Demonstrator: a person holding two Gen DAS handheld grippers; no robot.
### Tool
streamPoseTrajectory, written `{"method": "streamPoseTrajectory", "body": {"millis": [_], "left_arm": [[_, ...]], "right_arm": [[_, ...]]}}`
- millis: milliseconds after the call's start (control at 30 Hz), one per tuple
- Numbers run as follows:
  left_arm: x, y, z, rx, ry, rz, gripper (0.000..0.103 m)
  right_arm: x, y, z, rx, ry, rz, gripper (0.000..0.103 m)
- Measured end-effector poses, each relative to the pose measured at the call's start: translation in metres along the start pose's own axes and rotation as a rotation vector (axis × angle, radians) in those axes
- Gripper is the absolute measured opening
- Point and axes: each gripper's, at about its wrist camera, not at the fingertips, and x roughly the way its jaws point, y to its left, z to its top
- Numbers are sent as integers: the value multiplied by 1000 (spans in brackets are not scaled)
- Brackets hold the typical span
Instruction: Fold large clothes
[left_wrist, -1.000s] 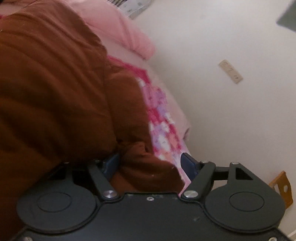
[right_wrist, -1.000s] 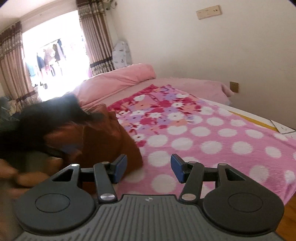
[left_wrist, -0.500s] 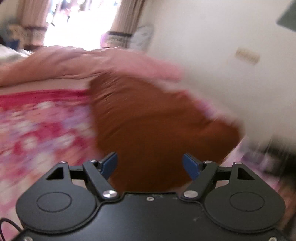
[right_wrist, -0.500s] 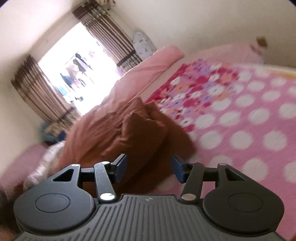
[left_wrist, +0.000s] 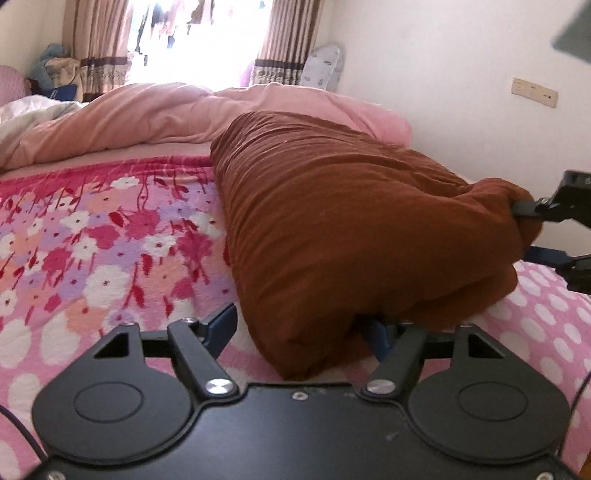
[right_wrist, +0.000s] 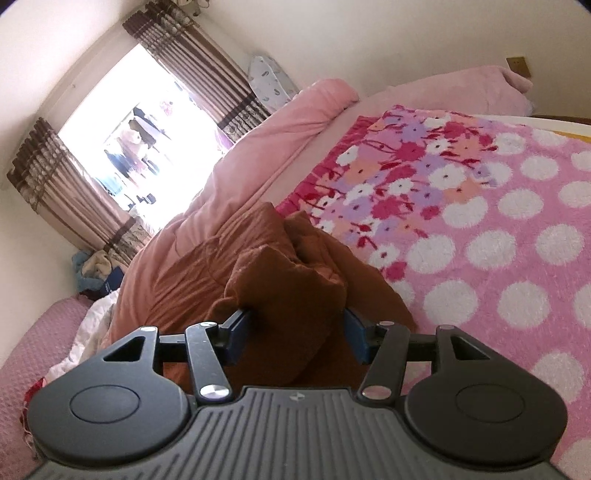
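A large brown garment (left_wrist: 351, 221) lies rolled in a thick bundle on the pink dotted and flowered blanket (left_wrist: 92, 240). The bundle's near end sits between the fingers of my left gripper (left_wrist: 303, 325), whose jaws are closing. Its left pad stands just beside the cloth, and its right pad is buried under the fold. My right gripper (left_wrist: 526, 230) comes in from the right edge and clasps the bundle's far end. In the right wrist view a fold of the brown garment (right_wrist: 291, 291) fills the gap of the right gripper (right_wrist: 297, 328) and touches both pads.
A bunched pink quilt (left_wrist: 147, 114) lies along the far side of the bed. Behind it are a bright window with striped curtains (left_wrist: 99, 48) and an ironing board (left_wrist: 323, 68) leaning on the wall. Loose clothes (right_wrist: 92, 269) are heaped at the left.
The left view swung from a close look at the cloth to a level look over the bed, where the bundle now lies. The right gripper, empty before, now has a brown fold between its pads.
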Motion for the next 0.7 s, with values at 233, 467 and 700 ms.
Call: {"method": "streamPoseTrajectory", "body": {"millis": [233,467,700], "left_arm": [[-16,3,13,-71,-10,-32,41],[-4,6,15,-76,16,-49,43],[18,31,-4,-186,75,-80,55]], "right_arm": [[12,8,18,-12,31,35,27],[0,-5,29,-18,-70,44,22],[36,-52,5,18,-1,46,26]]}}
